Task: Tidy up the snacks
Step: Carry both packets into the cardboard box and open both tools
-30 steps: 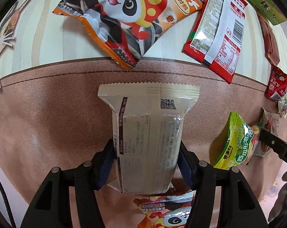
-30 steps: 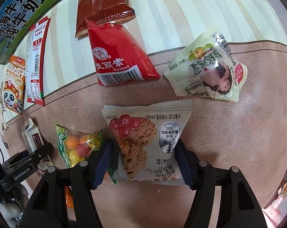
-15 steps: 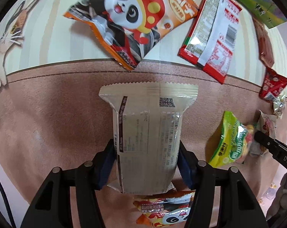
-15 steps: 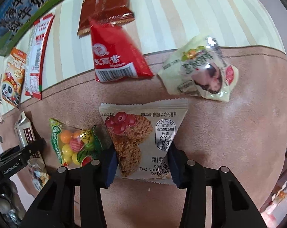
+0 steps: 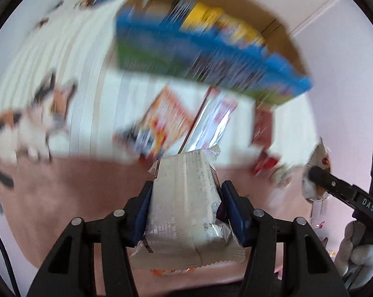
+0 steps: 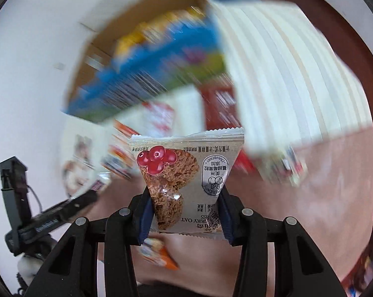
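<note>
My left gripper [image 5: 186, 190] holds a beige snack packet [image 5: 186, 227] lifted off the pink mat [image 5: 75, 198]; its jaws are still closing, with the pads pressed on the packet's sides. My right gripper [image 6: 185, 198] is shut on a cranberry oat cookie packet [image 6: 186, 158], also in the air. In the left wrist view the right gripper's finger [image 5: 335, 188] shows at the right edge with that cookie packet [image 5: 315, 170]. The left gripper [image 6: 62, 210] shows at the lower left of the right wrist view. Behind stands an open cardboard box [image 5: 201, 57] with a blue and green side [image 6: 149, 74].
Blurred snacks lie on the striped cloth in front of the box: an orange bag [image 5: 161, 126], a red and white packet [image 5: 211, 121], red packets [image 6: 221, 104]. A cat print [image 5: 30, 126] marks the cloth's left. A small orange packet [image 6: 159, 255] lies on the mat below.
Both grippers have risen with their packets off the mat, and the views have tilted up so the box now shows. The right jaws closed tighter on the cookie packet.
</note>
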Available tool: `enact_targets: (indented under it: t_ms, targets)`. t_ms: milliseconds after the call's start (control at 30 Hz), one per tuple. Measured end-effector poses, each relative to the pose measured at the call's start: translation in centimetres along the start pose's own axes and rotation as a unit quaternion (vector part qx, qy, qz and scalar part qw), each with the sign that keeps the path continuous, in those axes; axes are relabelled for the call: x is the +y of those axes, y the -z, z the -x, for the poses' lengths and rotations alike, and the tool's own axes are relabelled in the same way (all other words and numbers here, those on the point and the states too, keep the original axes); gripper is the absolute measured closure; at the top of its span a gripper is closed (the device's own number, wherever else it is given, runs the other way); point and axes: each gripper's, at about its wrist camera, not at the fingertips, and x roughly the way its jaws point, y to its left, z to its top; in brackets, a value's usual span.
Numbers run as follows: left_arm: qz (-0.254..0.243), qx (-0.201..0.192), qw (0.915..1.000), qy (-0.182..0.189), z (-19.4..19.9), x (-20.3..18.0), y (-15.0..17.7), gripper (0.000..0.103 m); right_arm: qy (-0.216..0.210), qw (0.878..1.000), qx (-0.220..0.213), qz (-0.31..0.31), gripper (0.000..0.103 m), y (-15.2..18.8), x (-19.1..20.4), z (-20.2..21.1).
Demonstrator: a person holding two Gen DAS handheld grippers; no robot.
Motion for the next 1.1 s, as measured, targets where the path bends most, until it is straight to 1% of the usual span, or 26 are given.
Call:
enact_targets:
  t_ms: [67,100,200,300,400,500,567,600,633,667,700,733,767,800,867,1000,1067,1100]
  targets:
    - [-0.011,-0.021,0.9997,0.007,1.5,-0.9,-2.2,0.05,-0.024,0.999,-0.023,0.024,0.055,-2.8,2.4,1.8]
    - [-0.016,-0.027,0.9995,0.008,2.1,-1.1,-3.2,0.05,-0.026,0.999,-0.031,0.033,0.055,-3.9,3.1,2.4]
    - [-0.022,-0.052,0.9983,0.015,3.7,-2.1,-7.0,0.05,-0.022,0.996,-0.059,0.06,0.055,-7.4,5.2,3.4]
    - [-0.028,-0.072,0.997,0.002,4.3,-3.0,-11.2,0.05,-0.017,0.994,-0.076,0.073,0.055,-10.9,6.5,3.7]
    - [-0.021,-0.073,0.9971,-0.003,4.2,-3.0,-14.6,0.05,-0.008,0.994,-0.079,0.071,0.055,-14.0,7.0,3.4]
    - [-0.023,-0.058,0.998,-0.015,2.5,-2.9,-17.7,0.05,0.007,0.995,-0.075,0.068,0.055,-16.4,6.8,1.8]
    - [-0.022,-0.025,0.9992,-0.021,0.4,-2.4,-19.8,0.05,0.017,0.996,-0.066,0.063,0.054,-17.9,6.5,0.5]
    - [-0.015,-0.01,0.9995,-0.027,-0.6,-2.1,-20.3,0.049,0.021,0.997,-0.048,0.059,0.052,-18.6,6.1,-0.8]
    - [-0.009,0.006,0.9994,-0.033,-1.8,-1.6,-21.0,0.048,0.025,0.998,-0.028,0.049,0.038,-19.4,5.7,-2.2]
    - [-0.007,0.012,0.9993,-0.034,-2.7,-1.2,-21.5,0.047,0.026,0.999,-0.008,0.041,0.022,-19.9,5.3,-3.4]
    - [-0.007,0.015,0.999,-0.042,-3.4,-1.0,-21.8,0.037,0.025,0.999,0.009,0.037,0.018,-20.3,4.9,-4.6]
    - [-0.012,0.019,0.9982,-0.056,-4.1,-0.9,-22.0,0.022,0.031,0.999,0.016,0.036,0.018,-20.4,4.7,-5.4]
    - [-0.015,0.023,0.9978,-0.06,-4.7,-0.7,-22.1,0.017,0.04,0.998,0.021,0.037,0.018,-20.4,4.5,-6.0]
    - [-0.015,0.025,0.9978,-0.059,-5.1,-0.6,-22.0,0.016,0.045,0.998,0.027,0.039,0.018,-20.3,4.4,-6.5]
    - [-0.011,0.029,0.9974,-0.065,-5.9,-0.2,-21.8,0.016,0.048,0.997,0.035,0.04,0.008,-20.3,4.3,-7.3]
    - [-0.002,0.039,0.998,-0.051,-6.4,0.1,-21.0,0.016,0.066,0.996,0.031,0.058,0.007,-19.6,4.4,-7.3]
    - [-0.001,0.031,0.9984,-0.047,-5.9,-0.2,-20.6,0.016,0.064,0.996,0.029,0.059,0.007,-19.3,4.3,-7.0]
    - [-0.002,0.021,0.9986,-0.048,-5.3,-0.4,-20.2,0.016,0.062,0.996,0.026,0.058,0.007,-19.2,4.3,-6.7]
